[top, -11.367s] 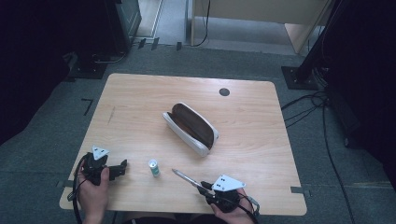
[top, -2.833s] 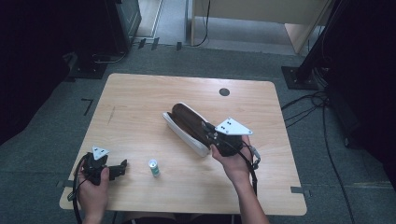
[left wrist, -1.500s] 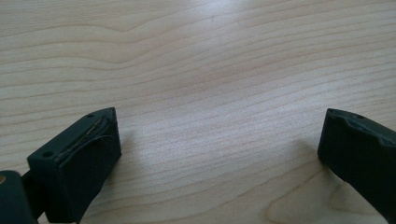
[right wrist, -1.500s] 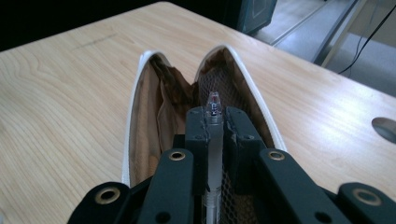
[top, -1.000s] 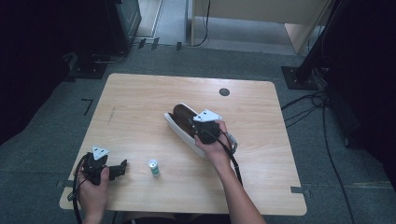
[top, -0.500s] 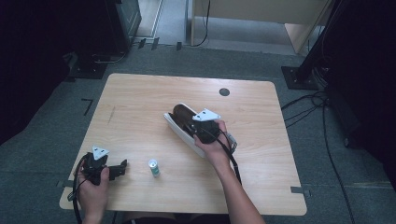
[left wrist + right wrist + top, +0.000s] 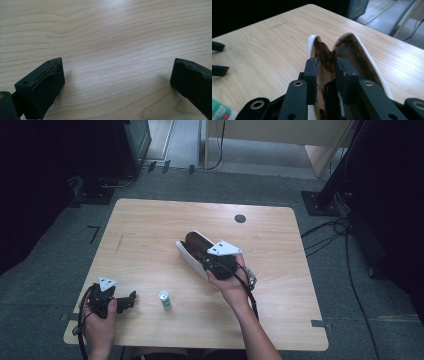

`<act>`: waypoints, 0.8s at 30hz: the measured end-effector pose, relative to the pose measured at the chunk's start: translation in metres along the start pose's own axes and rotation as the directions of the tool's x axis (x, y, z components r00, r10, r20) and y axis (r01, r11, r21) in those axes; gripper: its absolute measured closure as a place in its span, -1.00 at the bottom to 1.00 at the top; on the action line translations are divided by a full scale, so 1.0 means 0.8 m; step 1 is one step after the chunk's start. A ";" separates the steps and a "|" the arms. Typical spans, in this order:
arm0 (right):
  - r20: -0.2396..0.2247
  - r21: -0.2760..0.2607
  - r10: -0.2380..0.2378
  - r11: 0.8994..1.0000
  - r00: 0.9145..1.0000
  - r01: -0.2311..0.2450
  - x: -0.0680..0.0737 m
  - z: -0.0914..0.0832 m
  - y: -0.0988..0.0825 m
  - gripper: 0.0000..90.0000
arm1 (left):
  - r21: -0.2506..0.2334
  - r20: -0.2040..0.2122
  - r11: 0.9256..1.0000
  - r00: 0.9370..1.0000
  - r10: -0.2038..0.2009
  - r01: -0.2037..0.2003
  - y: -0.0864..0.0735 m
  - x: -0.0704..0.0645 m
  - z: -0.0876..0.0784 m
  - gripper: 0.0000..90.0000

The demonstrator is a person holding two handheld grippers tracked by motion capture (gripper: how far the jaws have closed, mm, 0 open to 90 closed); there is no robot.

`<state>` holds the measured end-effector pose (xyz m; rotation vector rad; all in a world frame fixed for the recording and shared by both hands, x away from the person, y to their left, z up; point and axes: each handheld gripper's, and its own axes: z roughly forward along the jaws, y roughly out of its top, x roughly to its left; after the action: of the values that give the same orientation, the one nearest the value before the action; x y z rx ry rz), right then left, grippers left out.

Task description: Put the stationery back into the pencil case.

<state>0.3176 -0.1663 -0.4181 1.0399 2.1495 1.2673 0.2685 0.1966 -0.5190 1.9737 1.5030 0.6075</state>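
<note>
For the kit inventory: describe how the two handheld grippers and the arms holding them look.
Both the left gripper and the right gripper are black, each topped with a grey three-cornered plate and trailing a black cable. The jaws are blocky black bars with screw holes and ridged inner pads. The forearms are bare, with no sleeves visible.

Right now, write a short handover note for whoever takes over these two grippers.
Right gripper: in the mouth of the open pencil case, jaws just been opening, dark pen between them, seemingly released.
Left gripper: open, empty, low over the table.
Small tube: upright on the table, untouched.
Done: pen in the case.
Left: lift the right gripper clear; probably pack the tube next.
</note>
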 end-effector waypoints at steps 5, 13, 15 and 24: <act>-0.041 -0.004 -0.013 1.000 0.999 0.013 0.015 -0.006 0.000 0.51 | -0.001 0.000 1.000 1.000 0.000 0.000 0.000 0.000 0.000 -1.00; -0.104 -0.016 -0.033 0.999 0.994 0.032 0.042 -0.012 -0.002 0.51 | -0.001 0.000 1.000 1.000 0.000 0.000 0.000 0.000 0.000 -1.00; -0.114 -0.014 -0.038 0.999 0.993 0.037 0.048 -0.013 -0.004 0.51 | 0.000 0.001 1.000 1.000 0.000 0.000 0.000 0.000 0.000 -1.00; -0.169 -0.010 -0.053 0.999 0.984 0.053 0.075 -0.014 -0.012 0.51 | 0.003 0.001 1.000 1.000 0.002 -0.002 0.000 0.000 0.000 -1.00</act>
<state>0.2689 -0.1282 -0.4207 0.8948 2.2819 1.3799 0.2684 0.1968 -0.5189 1.9771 1.5024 0.6051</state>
